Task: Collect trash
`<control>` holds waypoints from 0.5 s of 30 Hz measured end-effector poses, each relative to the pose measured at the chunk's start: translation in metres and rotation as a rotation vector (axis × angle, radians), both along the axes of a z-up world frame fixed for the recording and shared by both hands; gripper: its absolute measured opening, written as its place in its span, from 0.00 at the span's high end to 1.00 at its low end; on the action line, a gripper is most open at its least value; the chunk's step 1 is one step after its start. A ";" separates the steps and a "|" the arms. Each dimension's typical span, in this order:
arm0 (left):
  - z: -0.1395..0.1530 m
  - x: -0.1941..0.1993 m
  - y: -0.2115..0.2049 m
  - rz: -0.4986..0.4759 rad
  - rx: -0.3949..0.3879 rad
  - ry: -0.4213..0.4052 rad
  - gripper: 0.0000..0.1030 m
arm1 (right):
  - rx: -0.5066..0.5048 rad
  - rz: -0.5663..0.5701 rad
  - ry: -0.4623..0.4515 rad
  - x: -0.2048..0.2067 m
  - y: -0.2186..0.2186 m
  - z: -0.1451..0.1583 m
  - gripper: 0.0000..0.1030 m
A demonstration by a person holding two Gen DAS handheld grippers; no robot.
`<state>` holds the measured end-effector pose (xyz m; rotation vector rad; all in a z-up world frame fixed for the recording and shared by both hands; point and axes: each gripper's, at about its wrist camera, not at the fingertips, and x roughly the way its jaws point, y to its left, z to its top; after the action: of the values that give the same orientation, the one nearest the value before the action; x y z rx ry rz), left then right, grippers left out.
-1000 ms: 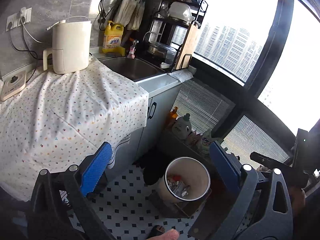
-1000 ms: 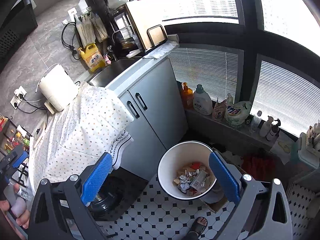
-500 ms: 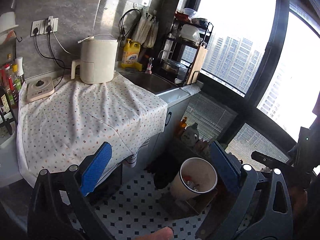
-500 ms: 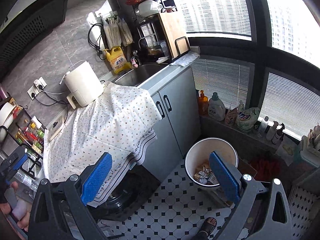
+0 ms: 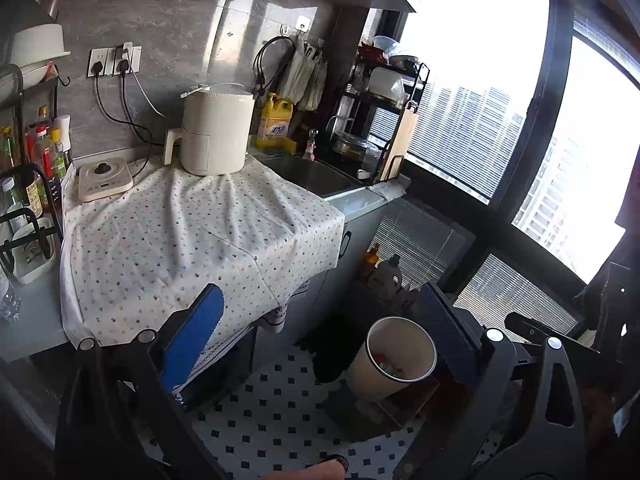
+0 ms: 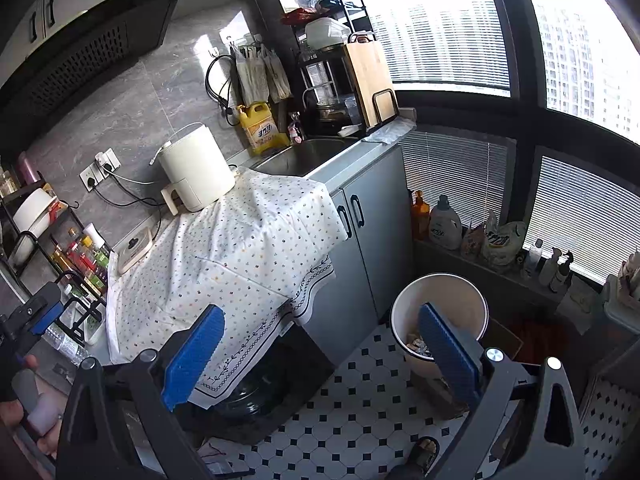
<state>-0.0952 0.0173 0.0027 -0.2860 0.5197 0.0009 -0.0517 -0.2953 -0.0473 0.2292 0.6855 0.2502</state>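
Note:
A white trash bin [image 5: 394, 364] stands on the tiled floor beside the grey cabinet, with wrappers and scraps inside. It also shows in the right wrist view [image 6: 440, 312], partly behind my right finger. My left gripper [image 5: 320, 340] is open and empty, held high above the floor between the counter edge and the bin. My right gripper [image 6: 324, 352] is open and empty, also high, above the cloth's hanging corner and the bin. The dotted white cloth [image 5: 192, 236] covers the counter; I see no loose trash on it.
A white air fryer [image 5: 212, 132], a small white scale [image 5: 104, 178] and a yellow detergent jug [image 5: 274, 122] stand at the counter's back. The sink [image 6: 304, 156] and a dish rack [image 6: 340, 72] are to the right. Bottles line the window ledge [image 6: 480, 240]. A condiment rack [image 5: 24, 184] is at left.
Both grippers have pulled up and back from the bin. The bin now looks smaller and lower in both views, and more of the counter and wall shows. Both jaws stayed open.

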 end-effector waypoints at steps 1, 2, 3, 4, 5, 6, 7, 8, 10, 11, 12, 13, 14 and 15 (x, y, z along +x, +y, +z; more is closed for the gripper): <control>0.000 -0.002 0.000 0.002 -0.002 -0.002 0.06 | -0.003 0.000 0.001 -0.001 0.000 0.000 0.08; 0.001 -0.005 0.000 0.005 -0.005 -0.003 0.06 | -0.004 0.004 0.000 -0.003 0.001 0.000 0.08; 0.001 -0.007 0.000 0.009 -0.004 -0.005 0.06 | -0.006 0.008 -0.001 -0.004 0.002 0.000 0.08; 0.002 -0.010 0.000 0.014 0.000 -0.008 0.06 | -0.006 0.011 -0.004 -0.004 0.003 0.001 0.08; 0.003 -0.012 0.000 0.018 0.004 -0.012 0.06 | -0.005 0.015 -0.008 -0.006 0.003 0.002 0.08; 0.004 -0.014 -0.001 0.022 0.006 -0.017 0.06 | -0.008 0.017 -0.011 -0.007 0.004 0.003 0.08; 0.004 -0.017 -0.001 0.023 0.006 -0.021 0.06 | -0.012 0.021 -0.013 -0.008 0.005 0.004 0.08; 0.004 -0.020 0.000 0.024 0.003 -0.026 0.06 | -0.016 0.025 -0.015 -0.009 0.006 0.004 0.08; 0.003 -0.023 -0.001 0.028 -0.005 -0.029 0.06 | -0.031 0.032 -0.014 -0.009 0.008 0.004 0.08; 0.001 -0.024 -0.001 0.030 -0.007 -0.028 0.06 | -0.034 0.036 -0.011 -0.009 0.009 0.004 0.08; 0.000 -0.025 -0.001 0.033 -0.009 -0.026 0.06 | -0.035 0.039 -0.009 -0.009 0.010 0.004 0.08; -0.001 -0.026 -0.001 0.036 -0.012 -0.024 0.06 | -0.037 0.042 -0.008 -0.009 0.010 0.004 0.08; -0.002 -0.028 0.000 0.039 -0.014 -0.025 0.06 | -0.040 0.046 -0.009 -0.010 0.011 0.004 0.08; -0.002 -0.030 0.001 0.042 -0.016 -0.027 0.06 | -0.044 0.050 -0.010 -0.011 0.013 0.004 0.08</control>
<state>-0.1248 0.0178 0.0005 -0.3121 0.4866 0.0336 -0.0626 -0.2828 -0.0431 0.1693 0.6867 0.2833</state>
